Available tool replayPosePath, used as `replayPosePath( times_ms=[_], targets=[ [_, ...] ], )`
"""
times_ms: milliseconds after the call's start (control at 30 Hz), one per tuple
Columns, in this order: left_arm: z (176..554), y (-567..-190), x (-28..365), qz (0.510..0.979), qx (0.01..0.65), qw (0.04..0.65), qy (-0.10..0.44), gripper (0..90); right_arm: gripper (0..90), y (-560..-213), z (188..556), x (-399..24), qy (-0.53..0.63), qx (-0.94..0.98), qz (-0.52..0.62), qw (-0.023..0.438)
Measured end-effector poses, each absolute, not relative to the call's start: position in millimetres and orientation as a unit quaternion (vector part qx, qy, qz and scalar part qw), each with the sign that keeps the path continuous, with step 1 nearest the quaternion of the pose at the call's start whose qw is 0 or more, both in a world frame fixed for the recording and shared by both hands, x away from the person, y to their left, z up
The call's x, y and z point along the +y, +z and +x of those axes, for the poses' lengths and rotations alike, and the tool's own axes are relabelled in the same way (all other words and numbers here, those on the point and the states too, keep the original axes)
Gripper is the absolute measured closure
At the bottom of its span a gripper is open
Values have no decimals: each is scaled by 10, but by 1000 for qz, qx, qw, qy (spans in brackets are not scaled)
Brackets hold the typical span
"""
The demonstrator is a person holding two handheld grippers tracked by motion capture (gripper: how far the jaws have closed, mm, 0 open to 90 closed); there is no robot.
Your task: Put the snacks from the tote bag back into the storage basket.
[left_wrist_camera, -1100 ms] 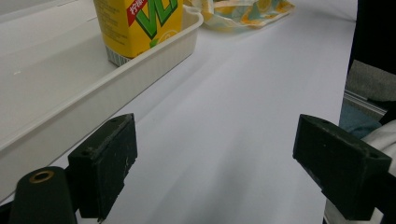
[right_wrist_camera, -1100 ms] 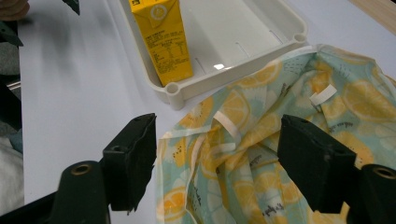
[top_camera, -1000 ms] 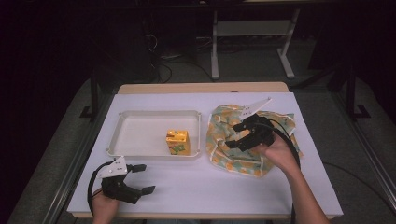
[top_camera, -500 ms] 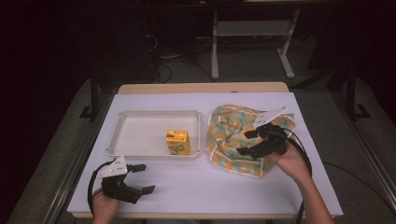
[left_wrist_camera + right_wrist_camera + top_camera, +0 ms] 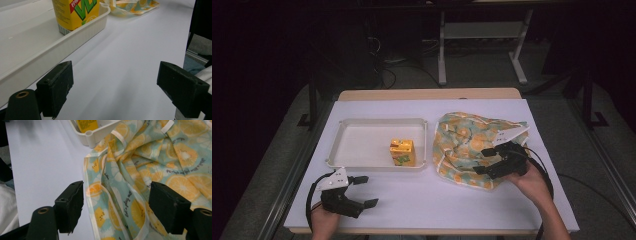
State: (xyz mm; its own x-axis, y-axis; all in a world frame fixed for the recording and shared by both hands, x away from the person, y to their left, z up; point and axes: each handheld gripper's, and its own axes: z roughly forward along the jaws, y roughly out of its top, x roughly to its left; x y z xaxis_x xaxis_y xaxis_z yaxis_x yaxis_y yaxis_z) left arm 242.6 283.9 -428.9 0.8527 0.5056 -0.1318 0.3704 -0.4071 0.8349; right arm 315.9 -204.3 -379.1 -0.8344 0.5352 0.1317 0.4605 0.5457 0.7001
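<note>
A: Where is the cloth (image 5: pixel 472 150) placed relative to the right gripper (image 5: pixel 484 161)?

B: Directly under it, lower right of the high frame; the hem (image 5: pixel 110 195) is seen between jaws spread wide, nothing pinched.

A: And the left gripper (image 5: pixel 364 191)?

B: Parked lower left, spread, empty. Farther up, a carton (image 5: pixel 402 152) is stood in the tray (image 5: pixel 362 122).

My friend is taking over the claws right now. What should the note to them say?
Left claw: open, holding nothing, low over the table's near left part.
Right claw: open, over the near edge of the fruit-print cloth bag, not gripping it yet.
Juice carton: standing upright in the white tray's near right corner; the bag lies crumpled just right of the tray.
Done: nothing picked up so far.
Left: probably close the right claw on the bag's edge, then deal with the carton.
</note>
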Motion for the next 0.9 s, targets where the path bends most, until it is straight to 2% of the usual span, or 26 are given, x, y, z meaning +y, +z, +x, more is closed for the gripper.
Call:
replayPosePath(
  times_ms=[500, 800, 900],
  targets=[
    [2414, -4287, 2828, 835, 260, 479, 69, 132, 266, -3970, 2914, -2230, 400, 862, 305, 66],
    [2416, -4283, 2810, 833, 263, 482, 67, 132, 247, -4180, 2626, -2391, 431, 838, 323, 87],
    [2425, -4286, 2803, 835, 260, 480, 68, 132, 246, -4196, 2558, -2437, 442, 829, 333, 82]
  ],
)
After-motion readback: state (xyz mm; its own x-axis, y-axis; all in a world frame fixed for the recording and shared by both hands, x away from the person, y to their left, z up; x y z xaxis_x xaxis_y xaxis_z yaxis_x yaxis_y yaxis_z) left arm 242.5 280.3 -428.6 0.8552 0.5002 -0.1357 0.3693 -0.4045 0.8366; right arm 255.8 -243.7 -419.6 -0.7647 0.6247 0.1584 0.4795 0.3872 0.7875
